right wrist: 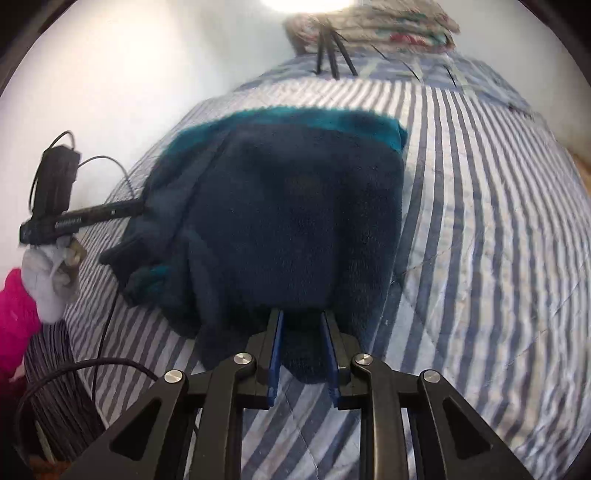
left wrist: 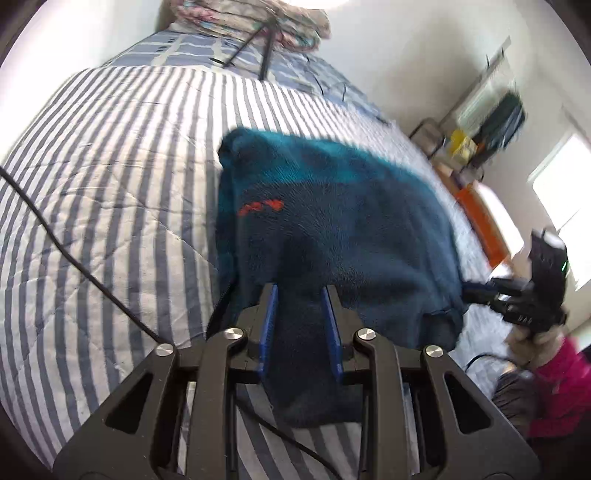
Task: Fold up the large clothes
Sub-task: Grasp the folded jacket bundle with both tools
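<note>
Blue pads of the left hand-held gripper [left wrist: 299,295] are pinched on a bunched fold of the fleece [left wrist: 332,229] at its near hem, fabric filling the gap between them. Right hand-held gripper [right wrist: 303,321] same story: clamped on the near edge of the same garment, thick pile wedged between the pads.

Fleece is dark navy with a teal band along the far edge and a small red mark on one side. It lies on the bed [left wrist: 110,166], over the striped quilt, toward the near edge of the bed and roughly centred. Already looks doubled over; near hem lifted by both grips.

Handling, my read: soft, limp, thick pile, light to moderate weight. No stiffness, so it'll sag between the two grips and drag on the quilt. Grippy surface, unlikely to slip, but bulky layers can squeeze out. Best to hold at hem corners, wide apart, catching all layers.

Farther back: tripod legs [left wrist: 255,48] and folded floral bedding [left wrist: 258,22] at the far end of the bed.
</note>
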Tool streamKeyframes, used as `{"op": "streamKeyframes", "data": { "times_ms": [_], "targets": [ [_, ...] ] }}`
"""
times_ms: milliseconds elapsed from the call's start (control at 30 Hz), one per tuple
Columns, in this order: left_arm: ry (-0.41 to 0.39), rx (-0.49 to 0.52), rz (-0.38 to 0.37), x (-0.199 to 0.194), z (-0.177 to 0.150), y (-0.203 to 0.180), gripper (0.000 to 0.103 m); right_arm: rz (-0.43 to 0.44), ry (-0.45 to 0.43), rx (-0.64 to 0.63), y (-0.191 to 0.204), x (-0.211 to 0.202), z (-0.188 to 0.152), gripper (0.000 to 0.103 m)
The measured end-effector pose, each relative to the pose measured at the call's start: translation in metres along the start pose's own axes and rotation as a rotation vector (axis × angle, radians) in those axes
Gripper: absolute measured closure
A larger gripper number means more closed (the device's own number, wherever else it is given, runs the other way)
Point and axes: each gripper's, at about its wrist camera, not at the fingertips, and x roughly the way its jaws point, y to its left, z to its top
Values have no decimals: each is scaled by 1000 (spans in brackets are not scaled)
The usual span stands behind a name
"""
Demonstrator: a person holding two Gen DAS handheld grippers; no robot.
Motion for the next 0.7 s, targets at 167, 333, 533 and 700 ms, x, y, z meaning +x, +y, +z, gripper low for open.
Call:
{"op": "streamKeyframes", "data": {
  "times_ms": [167,333,533,700],
  "targets": [
    [-51,-271,-162,-16,20,45,17,54,-178,72,-26,-33,5,27],
    [25,-388,-236,10,31,73,17,152,-176,217,-64,-17,14,16],
    [76,-421,-277,35,32,85,17,213,-112,311,-90,18,17,16],
    [98,-423,-289,48,26,90,17,270,-66,348,-95,48,16,15]
  ]
}}
